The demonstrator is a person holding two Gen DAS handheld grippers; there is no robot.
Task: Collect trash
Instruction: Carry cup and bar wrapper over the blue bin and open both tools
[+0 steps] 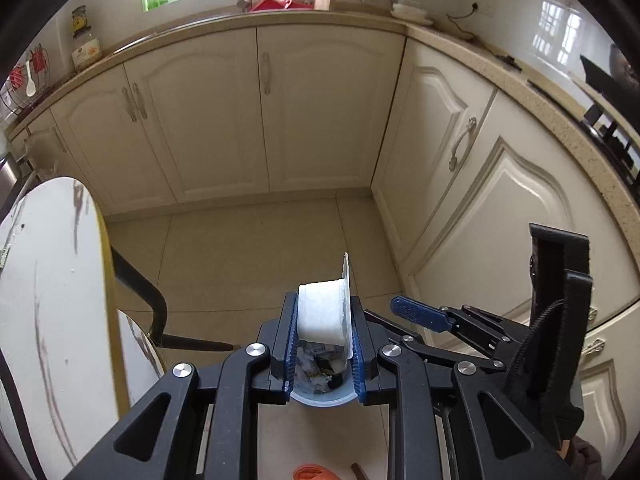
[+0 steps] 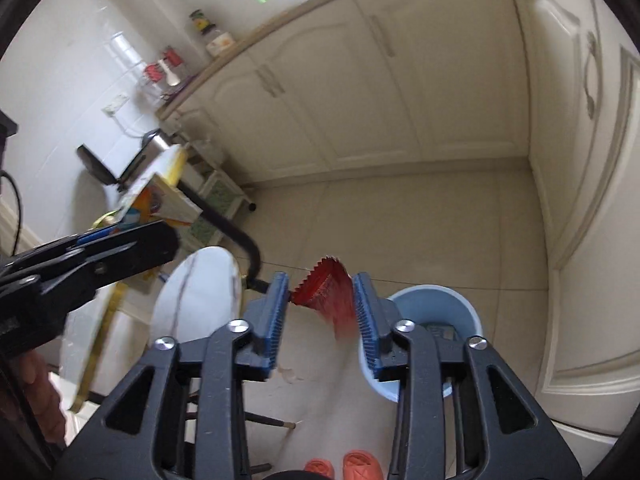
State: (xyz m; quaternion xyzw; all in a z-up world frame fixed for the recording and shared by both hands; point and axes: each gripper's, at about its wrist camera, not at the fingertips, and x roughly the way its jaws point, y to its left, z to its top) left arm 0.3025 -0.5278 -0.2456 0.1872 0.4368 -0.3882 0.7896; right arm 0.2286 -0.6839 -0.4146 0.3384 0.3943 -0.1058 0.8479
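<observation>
**Trash held over the bin in a cream kitchen**

Cream cabinet doors (image 1: pixel 224 120) line two walls of the kitchen, above a pale tiled floor (image 1: pixel 248 256). On the countertop (image 1: pixel 120 50) by the window stands a jar with a yellow label (image 1: pixel 80 20); its writing is too small to read.

The left tongs (image 1: pixel 323 312) are closed on a white plastic cup (image 1: pixel 322 312) turned on its side, its rim flange against the right-hand blue pad and its base against the left-hand one. Directly below it sits the light blue bin (image 1: pixel 324 398), with crumpled paper and dark scraps inside. Any print on those scraps is unreadable.

The right tongs (image 2: pixel 320 292) are partly closed, and between their blue ribbed pads is a red wrapper (image 2: pixel 330 292) with a zigzag-cut edge; it is blurred, touches both pads, and no lettering can be made out. From this view the bin (image 2: pixel 440 300) stands on the floor just to the right of those tongs.

A round white marble-patterned desk (image 1: pixel 48 280) with a gold rim is at the left. Orange slippers (image 2: pixel 360 466) show at the bottom edge.
</observation>
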